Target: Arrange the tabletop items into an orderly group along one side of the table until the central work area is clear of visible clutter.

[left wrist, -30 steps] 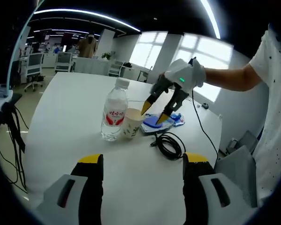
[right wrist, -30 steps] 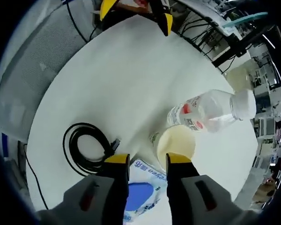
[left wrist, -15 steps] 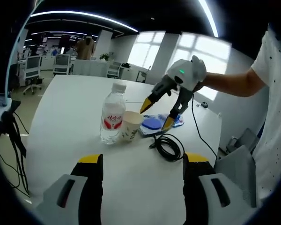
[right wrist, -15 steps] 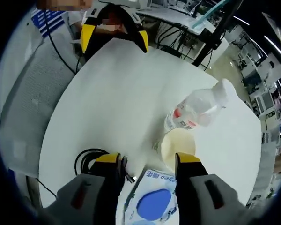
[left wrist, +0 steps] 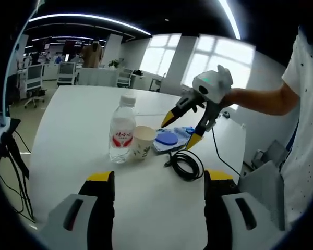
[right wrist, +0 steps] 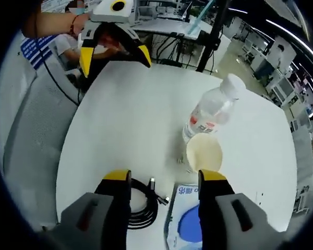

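Observation:
A clear water bottle (left wrist: 120,128) (right wrist: 209,113) with a red label stands upright on the white table (left wrist: 73,114). Next to it stands a paper cup (left wrist: 143,142) (right wrist: 204,153). Behind the cup lies a blue-and-white packet (left wrist: 171,139) (right wrist: 185,225), and beside that a coiled black cable (left wrist: 187,161) (right wrist: 142,203). My right gripper (left wrist: 183,130) (right wrist: 164,177) hangs open above the packet and cable, holding nothing. My left gripper (left wrist: 159,179) (right wrist: 115,54) is open over the near table, well short of the items.
The table's edges run close on the right and near sides. A grey chair back (left wrist: 263,182) stands off the right edge. Office desks and chairs (left wrist: 36,73) fill the background. A person's arm (left wrist: 261,99) carries the right gripper.
The right gripper has lifted and drawn back from the cup rim toward the packet and cable, its jaws spreading wider. The left gripper stays in place.

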Motion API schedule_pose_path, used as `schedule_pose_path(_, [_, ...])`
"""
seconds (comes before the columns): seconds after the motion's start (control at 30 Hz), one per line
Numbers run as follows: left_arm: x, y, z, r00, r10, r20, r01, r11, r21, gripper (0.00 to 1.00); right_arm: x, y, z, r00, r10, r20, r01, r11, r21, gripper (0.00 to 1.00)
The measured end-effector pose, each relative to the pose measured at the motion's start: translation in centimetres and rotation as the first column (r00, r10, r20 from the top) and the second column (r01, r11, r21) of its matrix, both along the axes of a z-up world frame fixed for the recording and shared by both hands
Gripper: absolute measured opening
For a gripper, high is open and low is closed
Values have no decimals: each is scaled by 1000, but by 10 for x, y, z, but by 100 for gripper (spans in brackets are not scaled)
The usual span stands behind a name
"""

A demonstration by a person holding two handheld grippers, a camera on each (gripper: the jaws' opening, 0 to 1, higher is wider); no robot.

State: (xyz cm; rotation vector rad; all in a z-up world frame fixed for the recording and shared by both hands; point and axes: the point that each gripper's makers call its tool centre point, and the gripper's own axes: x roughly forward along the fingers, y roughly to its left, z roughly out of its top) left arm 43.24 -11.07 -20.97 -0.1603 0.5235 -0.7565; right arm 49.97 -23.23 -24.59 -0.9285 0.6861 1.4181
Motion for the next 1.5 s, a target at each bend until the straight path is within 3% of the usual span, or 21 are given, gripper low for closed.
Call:
schedule_pose_path(0.47, [3, -16, 11, 999, -40, 14, 40, 999, 19, 72, -3, -14, 12, 993, -121, -10, 121, 989, 80, 53])
schedule_pose_path(0.77, [6, -38, 17, 996, -88, 18, 87, 995, 38, 72, -4, -38, 22, 975, -224, -14, 223, 965, 135, 53])
schedule_pose_path(1.37, [11, -109, 18, 979, -204, 18, 202, 978, 57, 71, -22, -111, 26, 904, -426, -43, 426, 886, 182, 51])
schedule_pose_path(1.5, [13, -123, 13, 976, -215, 12, 214, 975, 67, 70, -25, -127, 22, 873, -484, -63, 486, 854, 187, 50])
